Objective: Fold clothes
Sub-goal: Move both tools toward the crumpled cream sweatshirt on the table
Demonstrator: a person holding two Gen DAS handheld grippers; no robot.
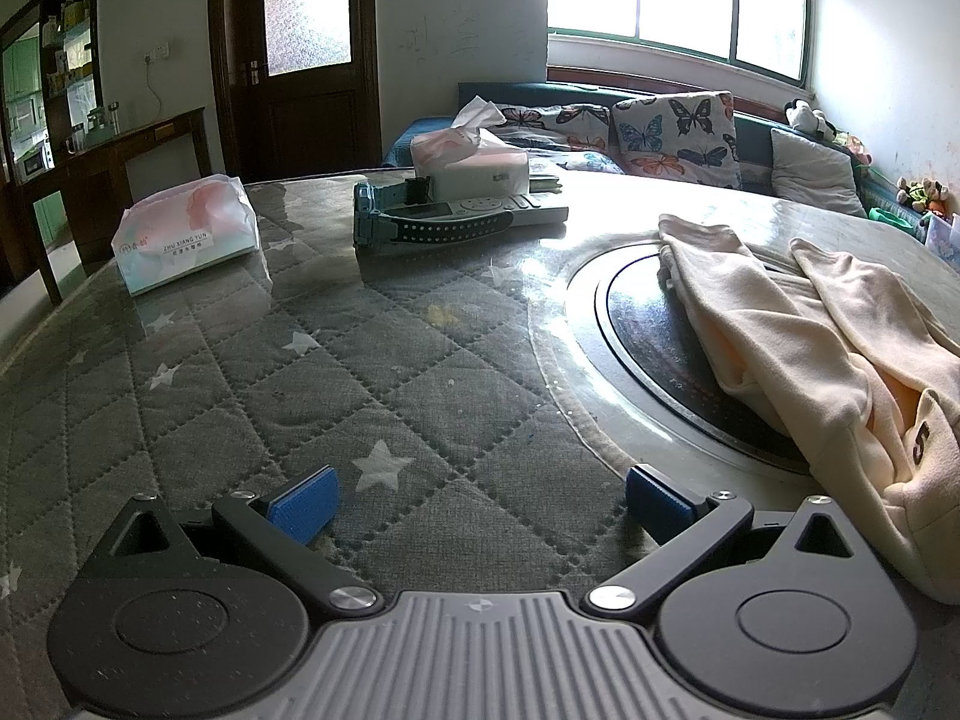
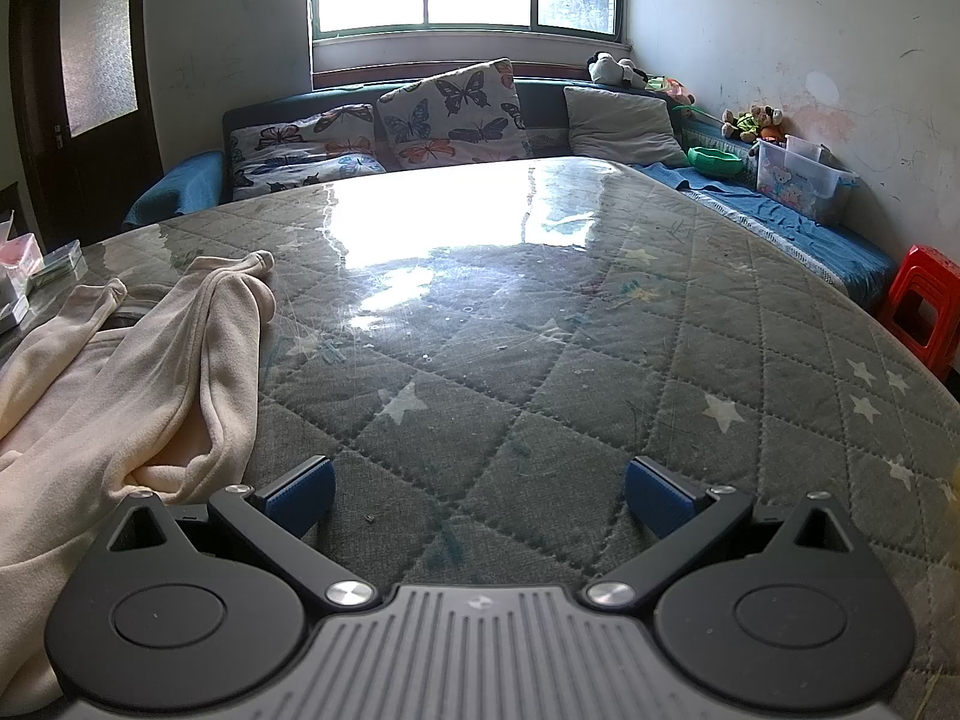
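A cream fleece garment [image 1: 828, 354] lies crumpled on the grey quilted table cover [image 1: 270, 372], to the right in the left wrist view, with a small dark number patch near its lower edge. In the right wrist view the same garment [image 2: 138, 378] lies at the left, a sleeve stretching away. My left gripper [image 1: 480, 507] is open and empty, low over the cover, left of the garment. My right gripper [image 2: 480, 501] is open and empty, low over the cover, right of the garment.
Two tissue packs [image 1: 186, 234] [image 1: 468, 156], a blue-black strap item [image 1: 432, 222] and a remote lie at the table's far side. A round dark inset [image 1: 654, 330] sits partly under the garment. A sofa with butterfly cushions [image 2: 450, 114] stands behind; a red stool [image 2: 924, 306] stands at the right.
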